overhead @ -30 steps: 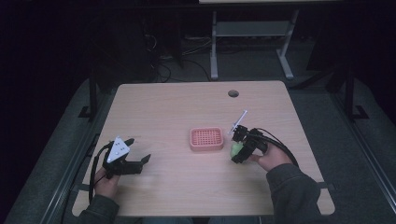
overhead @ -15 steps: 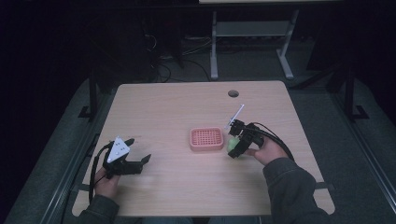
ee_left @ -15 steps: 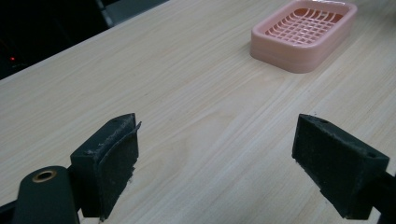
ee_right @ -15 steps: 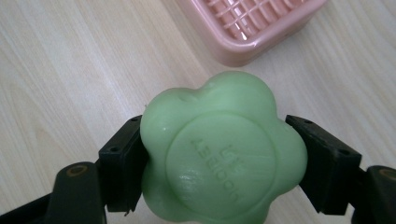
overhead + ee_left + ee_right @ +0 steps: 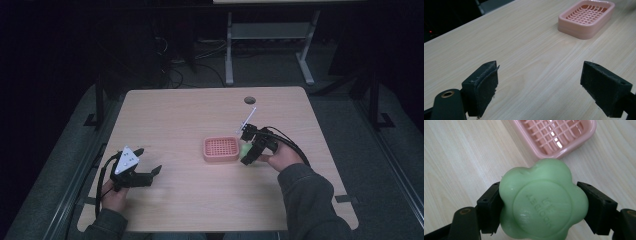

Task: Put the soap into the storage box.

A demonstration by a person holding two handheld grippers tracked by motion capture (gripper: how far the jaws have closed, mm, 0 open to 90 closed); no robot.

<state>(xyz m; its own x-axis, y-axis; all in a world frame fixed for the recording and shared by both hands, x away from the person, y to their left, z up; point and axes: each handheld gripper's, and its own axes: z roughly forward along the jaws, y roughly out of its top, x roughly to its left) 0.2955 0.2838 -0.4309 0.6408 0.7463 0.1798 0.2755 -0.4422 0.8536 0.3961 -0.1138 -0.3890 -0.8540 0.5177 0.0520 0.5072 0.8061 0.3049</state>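
Observation:
A pink slotted soap dish (image 5: pixel 221 149) lies flat near the middle of the wooden table (image 5: pixel 190 115). Just to its right, my right gripper (image 5: pixel 248 153) is shut on a green flower-shaped soap (image 5: pixel 245 149). In the right gripper view the soap (image 5: pixel 542 202) sits squeezed between both black jaws of my right gripper (image 5: pixel 540 188), above the table and just short of the dish (image 5: pixel 559 135). My left gripper (image 5: pixel 148 161) rests low at the front left, open and empty. In its own view the left gripper (image 5: pixel 541 72) has its jaws wide apart, with the dish (image 5: pixel 586 18) farther off.
A round cable hole (image 5: pixel 250 100) sits near the table's far edge. A thin white rod (image 5: pixel 247 118) sticks up from the right gripper. Behind the table stand a metal frame (image 5: pixel 265 35) and cables on the dark floor.
My right gripper has carried the green soap a little to the left, closer to the pink dish. The left gripper has stayed put.

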